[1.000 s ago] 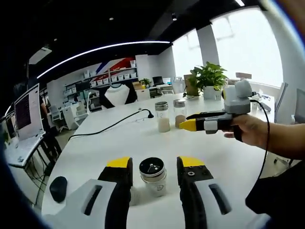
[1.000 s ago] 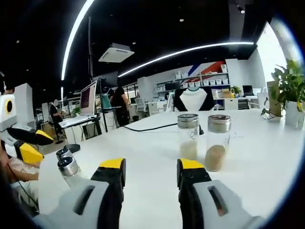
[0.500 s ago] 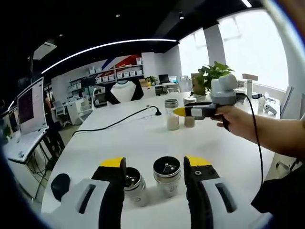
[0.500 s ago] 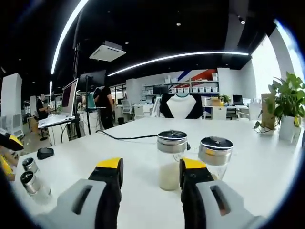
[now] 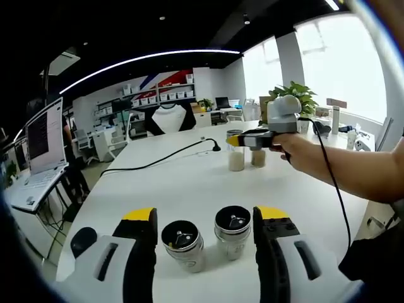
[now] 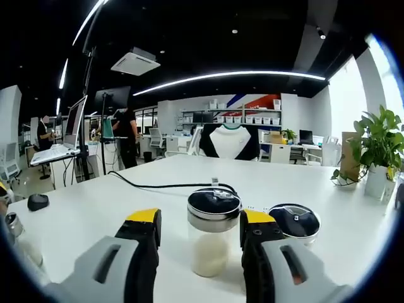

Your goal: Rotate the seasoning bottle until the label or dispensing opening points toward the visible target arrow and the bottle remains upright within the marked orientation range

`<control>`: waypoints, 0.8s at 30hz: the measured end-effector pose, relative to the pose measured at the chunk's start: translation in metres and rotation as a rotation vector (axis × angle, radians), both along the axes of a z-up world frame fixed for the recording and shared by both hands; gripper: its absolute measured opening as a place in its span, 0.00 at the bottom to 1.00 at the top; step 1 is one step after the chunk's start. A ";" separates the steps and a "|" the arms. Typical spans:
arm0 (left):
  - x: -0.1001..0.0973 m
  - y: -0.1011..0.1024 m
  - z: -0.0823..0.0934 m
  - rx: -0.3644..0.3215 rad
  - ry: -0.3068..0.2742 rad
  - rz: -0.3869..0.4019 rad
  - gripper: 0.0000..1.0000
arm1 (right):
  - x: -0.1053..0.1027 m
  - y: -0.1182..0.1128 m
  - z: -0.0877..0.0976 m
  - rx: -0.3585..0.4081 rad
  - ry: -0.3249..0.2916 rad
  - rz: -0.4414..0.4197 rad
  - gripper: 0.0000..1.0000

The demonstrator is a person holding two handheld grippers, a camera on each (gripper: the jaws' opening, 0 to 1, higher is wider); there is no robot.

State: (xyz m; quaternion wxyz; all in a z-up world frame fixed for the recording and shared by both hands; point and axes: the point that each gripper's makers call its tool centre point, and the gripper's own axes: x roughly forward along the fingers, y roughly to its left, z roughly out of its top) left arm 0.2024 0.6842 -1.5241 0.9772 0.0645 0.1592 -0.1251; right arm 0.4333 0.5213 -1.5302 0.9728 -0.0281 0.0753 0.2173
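Observation:
Two small clear bottles with steel grinder tops stand upright between the jaws of my left gripper [image 5: 205,218], which is open: one bottle [image 5: 182,243] on the left, the other [image 5: 232,230] on the right. Further along the white table [image 5: 189,189], a hand holds my right gripper [image 5: 235,140] up against two taller jars [image 5: 237,153]. In the right gripper view a jar of pale powder [image 6: 213,237] with a dark lid stands between the jaws of my right gripper [image 6: 201,218], which is open. A second jar [image 6: 294,222] sits just right of the right jaw.
A black cable [image 6: 164,185] runs across the table behind the jars. A black mouse [image 5: 82,238] lies near the table's left edge. A potted plant [image 6: 374,151] stands at the far right. Desks, monitors and people fill the room beyond.
My right gripper has closed in on the two jars, and the pale-powder jar now stands between its jaws. The left view has shifted, so both grinder bottles now sit between the left jaws.

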 end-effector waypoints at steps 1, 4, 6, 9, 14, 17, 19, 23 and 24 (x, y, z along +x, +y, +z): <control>0.000 0.001 0.000 -0.001 0.000 0.000 0.64 | 0.002 0.001 -0.002 -0.004 0.006 -0.006 0.49; -0.001 0.002 0.001 -0.001 -0.001 0.002 0.64 | 0.006 0.000 -0.003 -0.006 0.010 -0.018 0.49; -0.001 0.003 0.001 0.000 -0.001 0.004 0.63 | 0.009 0.001 -0.002 0.001 0.013 -0.025 0.48; -0.002 0.004 0.002 0.000 -0.001 0.005 0.62 | 0.013 0.000 -0.005 -0.003 0.017 -0.042 0.47; -0.004 0.007 0.002 0.003 0.001 0.010 0.62 | 0.022 -0.002 -0.008 0.013 0.024 -0.079 0.44; -0.005 0.008 0.002 0.008 0.003 0.012 0.62 | 0.025 -0.003 -0.008 0.042 0.031 -0.096 0.43; -0.006 0.009 0.003 0.008 0.002 0.013 0.62 | 0.027 -0.005 -0.007 0.050 0.029 -0.107 0.41; -0.008 0.010 0.004 0.013 0.001 0.018 0.61 | 0.029 -0.009 -0.007 0.057 0.029 -0.121 0.37; -0.008 0.010 0.004 0.015 0.000 0.018 0.61 | 0.029 -0.009 -0.007 0.054 0.027 -0.119 0.37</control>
